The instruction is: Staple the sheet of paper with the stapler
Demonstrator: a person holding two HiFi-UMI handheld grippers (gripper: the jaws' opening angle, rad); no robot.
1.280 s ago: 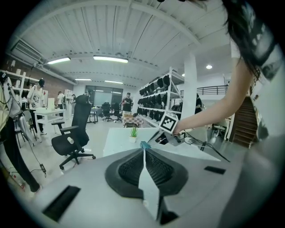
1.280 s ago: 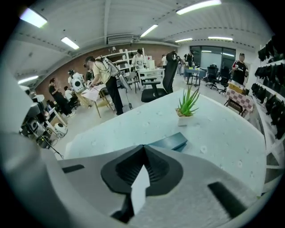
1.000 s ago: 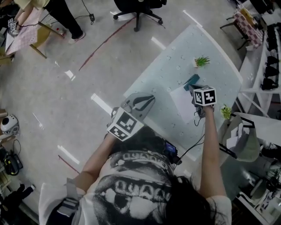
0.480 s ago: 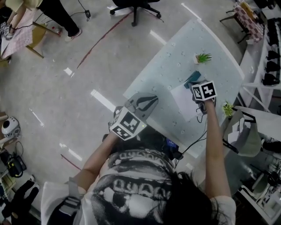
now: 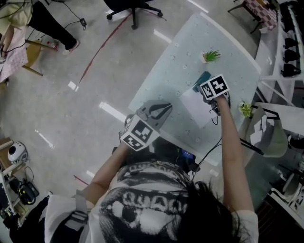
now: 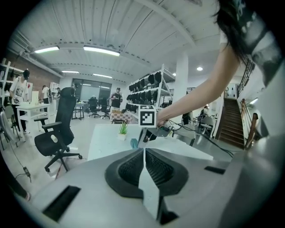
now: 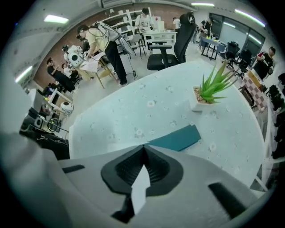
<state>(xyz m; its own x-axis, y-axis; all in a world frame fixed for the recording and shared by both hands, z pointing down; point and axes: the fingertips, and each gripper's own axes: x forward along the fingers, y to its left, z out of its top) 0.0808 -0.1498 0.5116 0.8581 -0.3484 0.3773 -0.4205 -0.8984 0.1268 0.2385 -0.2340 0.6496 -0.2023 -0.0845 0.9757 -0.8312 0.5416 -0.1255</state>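
A white sheet of paper (image 5: 194, 108) lies on the pale table (image 5: 190, 52), with a teal stapler (image 5: 201, 79) at its far edge. My right gripper (image 5: 211, 97) points steeply down over the sheet's far right part, close to the stapler; its marker cube hides the tips there. In the right gripper view its jaws (image 7: 143, 146) are shut and empty, and the stapler (image 7: 176, 138) lies just beyond them. My left gripper (image 5: 165, 107) hangs at the table's near left edge, shut on nothing (image 6: 143, 149), looking at the paper (image 6: 178, 149) and stapler (image 6: 134, 143).
A small potted plant (image 5: 209, 56) stands on the table beyond the stapler, also in the right gripper view (image 7: 213, 87). Another green plant (image 5: 245, 109) sits off the right edge. A black cable (image 5: 211, 152) hangs off the near side. An office chair (image 5: 130, 7) stands on the floor.
My left gripper has drifted a little along the table's near left edge. The right gripper stays over the paper and has tipped slightly. Both stay shut.
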